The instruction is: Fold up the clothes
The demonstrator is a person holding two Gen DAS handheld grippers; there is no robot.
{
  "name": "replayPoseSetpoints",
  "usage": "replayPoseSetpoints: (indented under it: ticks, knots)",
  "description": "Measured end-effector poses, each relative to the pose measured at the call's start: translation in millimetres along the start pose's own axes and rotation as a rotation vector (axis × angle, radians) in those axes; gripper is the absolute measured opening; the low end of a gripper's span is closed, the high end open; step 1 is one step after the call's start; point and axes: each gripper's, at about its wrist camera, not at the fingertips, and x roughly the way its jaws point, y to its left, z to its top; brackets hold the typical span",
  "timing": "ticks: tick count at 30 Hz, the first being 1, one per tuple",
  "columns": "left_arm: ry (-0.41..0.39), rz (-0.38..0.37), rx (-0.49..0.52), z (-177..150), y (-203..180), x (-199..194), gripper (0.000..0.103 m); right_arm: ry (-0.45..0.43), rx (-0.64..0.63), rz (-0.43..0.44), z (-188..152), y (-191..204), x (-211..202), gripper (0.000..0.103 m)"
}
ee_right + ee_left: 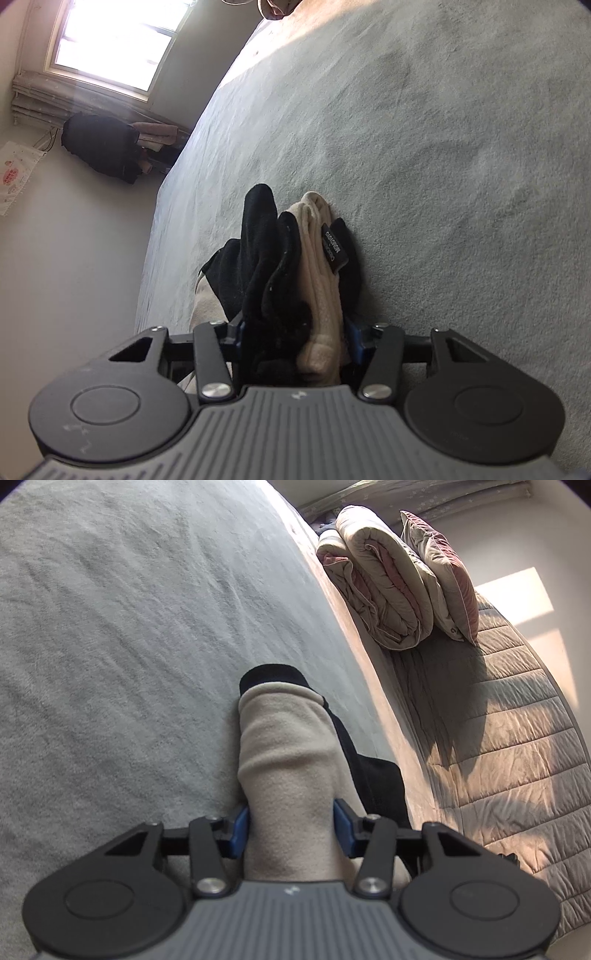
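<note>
Tools clamped on garment.

grey-green fleece blanket spread flat; rolled beige-and-pink quilt touching a beige-and-maroon pillow on a quilted grey mattress cover; bright window; dark hanging coat beneath it.

Glaring window, fisheye-warped edges
</note>
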Motion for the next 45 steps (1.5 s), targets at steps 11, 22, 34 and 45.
replayPoseSetpoints:
  ticks: [11,22,34,45]
  knots:
    - [-0.034,-0.052,0.1,20,-81,66,0.043,-0.15,-0.033,0.038,62,-12,-59,0.047]
    - [-0.042,-0.101,0.218,38,-173,191,0.043,-0.352,-0.062,-0.016,161,-62,-134,0.047]
    - [-0.091,0.049,0.348,10,-158,246,0.05,-0.401,-0.023,-0.063,178,-133,-113,0.055]
    - [-0.227,0.017,0.584,18,-207,228,0.048,-0.492,-0.283,-0.202,191,-77,-122,0.045]
